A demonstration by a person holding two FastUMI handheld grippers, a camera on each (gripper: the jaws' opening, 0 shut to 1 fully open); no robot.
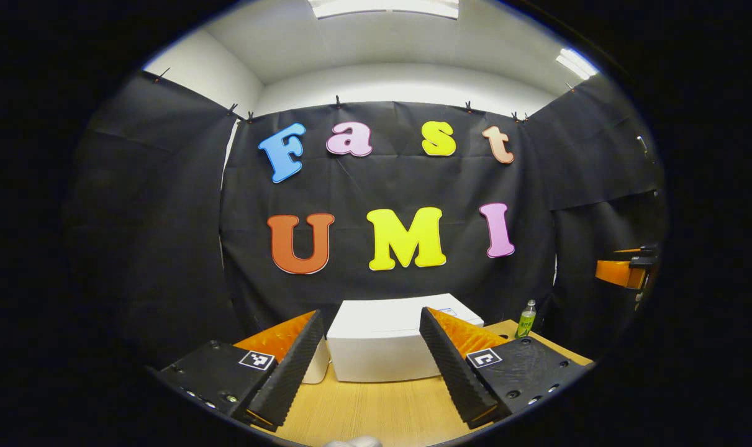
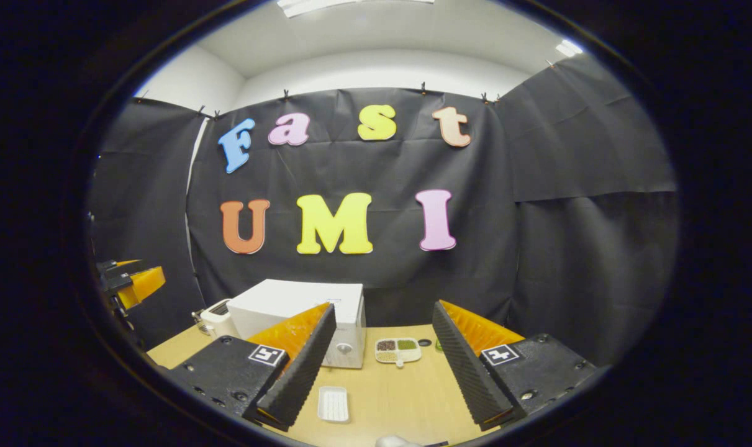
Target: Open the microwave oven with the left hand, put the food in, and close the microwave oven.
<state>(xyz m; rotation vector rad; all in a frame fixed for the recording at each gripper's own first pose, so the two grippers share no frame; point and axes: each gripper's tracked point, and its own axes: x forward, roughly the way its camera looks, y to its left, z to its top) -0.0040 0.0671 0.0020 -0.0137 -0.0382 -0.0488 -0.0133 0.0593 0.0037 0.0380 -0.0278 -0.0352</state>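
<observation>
Plainly, both grippers are held wide apart and nothing is gripped or touched by either. In the left gripper view, the left gripper [image 1: 372,366] is raised above the wooden table [image 1: 382,410], its fingers spread to either side of the white microwave oven [image 1: 388,338], which is seen well beyond them — door shut, as far as can be told. A green bottle [image 1: 526,320] stands to its right.

In the right gripper view, the right gripper [image 2: 382,372] is likewise spread wide above the table; a compartmented food tray [image 2: 398,350] lies just beside the microwave oven's front corner, and a small white dish [image 2: 333,403] lies nearer — between the fingers.
</observation>
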